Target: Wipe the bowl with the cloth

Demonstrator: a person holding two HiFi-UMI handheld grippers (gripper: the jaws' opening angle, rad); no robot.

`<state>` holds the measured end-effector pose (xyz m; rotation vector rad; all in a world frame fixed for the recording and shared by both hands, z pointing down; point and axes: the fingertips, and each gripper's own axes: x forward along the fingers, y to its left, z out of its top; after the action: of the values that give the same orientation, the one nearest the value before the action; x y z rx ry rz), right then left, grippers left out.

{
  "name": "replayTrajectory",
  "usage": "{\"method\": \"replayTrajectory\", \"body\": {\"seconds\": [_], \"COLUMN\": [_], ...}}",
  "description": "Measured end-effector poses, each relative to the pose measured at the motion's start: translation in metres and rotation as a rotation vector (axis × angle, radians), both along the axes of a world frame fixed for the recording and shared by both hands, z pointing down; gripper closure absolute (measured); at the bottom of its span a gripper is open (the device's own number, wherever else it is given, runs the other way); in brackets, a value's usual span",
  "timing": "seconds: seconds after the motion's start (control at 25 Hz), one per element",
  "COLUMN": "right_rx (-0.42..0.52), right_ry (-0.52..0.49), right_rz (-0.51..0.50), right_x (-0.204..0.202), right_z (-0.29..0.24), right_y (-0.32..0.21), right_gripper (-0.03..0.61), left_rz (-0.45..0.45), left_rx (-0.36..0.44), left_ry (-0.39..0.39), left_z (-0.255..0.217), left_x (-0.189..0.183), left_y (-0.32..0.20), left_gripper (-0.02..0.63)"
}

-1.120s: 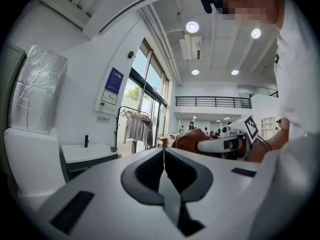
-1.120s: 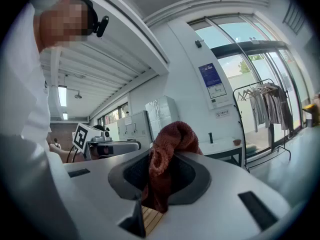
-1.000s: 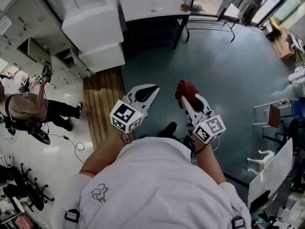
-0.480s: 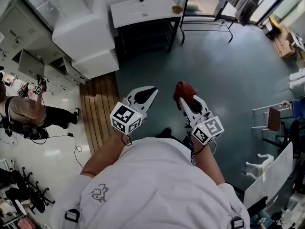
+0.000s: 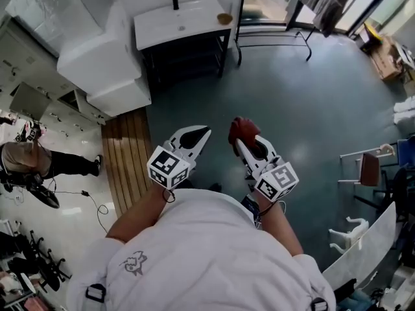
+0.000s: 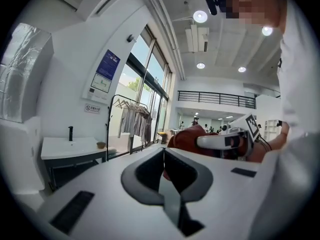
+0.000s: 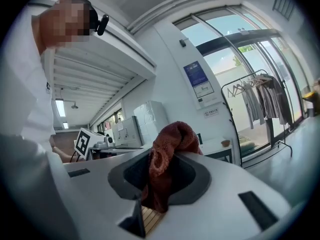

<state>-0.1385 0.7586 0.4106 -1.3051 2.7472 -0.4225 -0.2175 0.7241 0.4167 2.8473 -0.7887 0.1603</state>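
Left gripper (image 5: 206,131): a white, smooth plastic shell that tapers to a point, with a dark hollow at its centre. It is held out at waist height over the floor.
Left fingers: pressed together along one thin seam, with nothing between them.
Right gripper (image 5: 243,142): the same white shell, level with the left one and just beside it, not touching it.
Right fingers: pinching the rust-red knitted cloth (image 5: 243,128).
Cloth: soft, coarse open weave, bunched into a rounded lump above the tips. A loose fold hangs down through the dark hollow.
Marker cubes: one sits at the back of each gripper, white with black square patterns and hard edges.
Small brown round bowl (image 5: 224,19): stands upright at the right end of the white-topped desk (image 5: 162,28), by its right edge, well apart from both grippers. Its material is too small to make out.
Desk: flat, pale, smooth rectangular top on dark, thin legs. A black upright tap (image 5: 174,0) rises at its back edge.
Floor (image 5: 311,102): dull grey-green and smooth under the grippers.
Wooden slatted strip (image 5: 126,151): warm brown boards on the floor to the left of the left gripper.
White blocky cabinets (image 5: 104,57): boxy and matt, left of the desk.
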Motion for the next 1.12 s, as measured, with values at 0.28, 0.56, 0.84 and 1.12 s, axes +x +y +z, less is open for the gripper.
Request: {"method": "replayTrajectory", "body": {"seconds": [0.28,0.56,0.84,1.12], "right_rx": [-0.026,-0.034,-0.043,-0.059], "right_ry": [-0.027,0.005,-0.005,-0.008], "right_rz": [0.024,0.032,0.067,0.098], "right_x": [0.032,0.032,0.005,-0.031], "right_z": [0.005,0.007,0.000,0.001], "right_y": [-0.040,-0.114,-0.225,-0.321], "right_gripper": [0.491,0.491,0.491,0.491], "left_rz": [0.006,0.024,0.088,0.121], "left_rx": [-0.017,-0.012,0.004,-0.013], "left_ry": [0.015,0.032,0.042,0.022], "left_z": [0.008,0.010,-0.006,-0.003], "left_x": [0.029,0.033,0.014,-0.022], "left_y": [-0.045,-0.131,-0.239,-0.337], "left_gripper": [0.598,0.598,0.598,0.598]}}
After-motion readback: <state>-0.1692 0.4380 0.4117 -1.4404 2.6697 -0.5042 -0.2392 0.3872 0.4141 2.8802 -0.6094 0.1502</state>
